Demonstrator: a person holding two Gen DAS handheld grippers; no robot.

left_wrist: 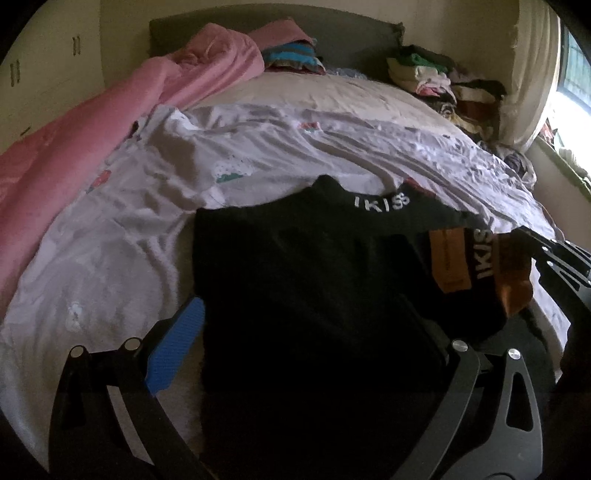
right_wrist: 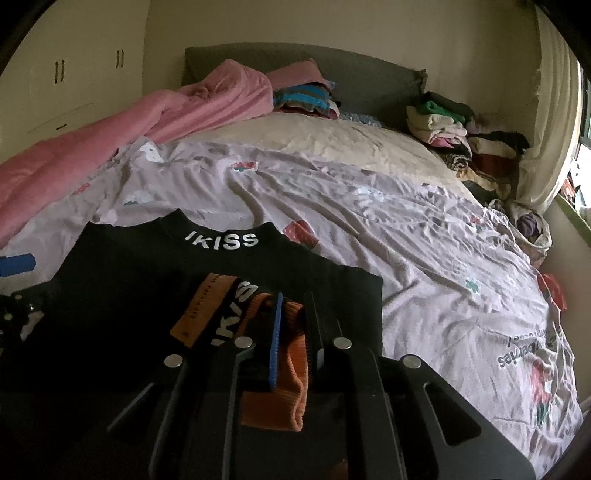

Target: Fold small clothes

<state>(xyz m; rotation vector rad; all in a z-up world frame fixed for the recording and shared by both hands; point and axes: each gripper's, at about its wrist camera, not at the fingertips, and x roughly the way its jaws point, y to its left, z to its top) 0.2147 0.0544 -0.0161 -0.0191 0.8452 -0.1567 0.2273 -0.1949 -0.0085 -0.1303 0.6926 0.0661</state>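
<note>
A small black top (left_wrist: 303, 280) with "IKISS" on its collar lies flat on the bed, also seen in the right wrist view (right_wrist: 122, 288). Its sleeve with an orange cuff (right_wrist: 284, 354) and an "IKISS" band is folded over the body. My right gripper (right_wrist: 295, 314) is shut on that orange cuff; it also shows at the right edge of the left wrist view (left_wrist: 554, 254). My left gripper (left_wrist: 306, 332) is open, its blue-padded left finger (left_wrist: 177, 350) beside the top's left edge, its right finger hidden behind black cloth.
The bed has a lilac printed sheet (right_wrist: 406, 240). A pink quilt (left_wrist: 74, 147) lies along the left. Folded clothes piles (left_wrist: 436, 74) sit at the back right near the headboard (left_wrist: 332, 33). A window (left_wrist: 569, 85) is at the right.
</note>
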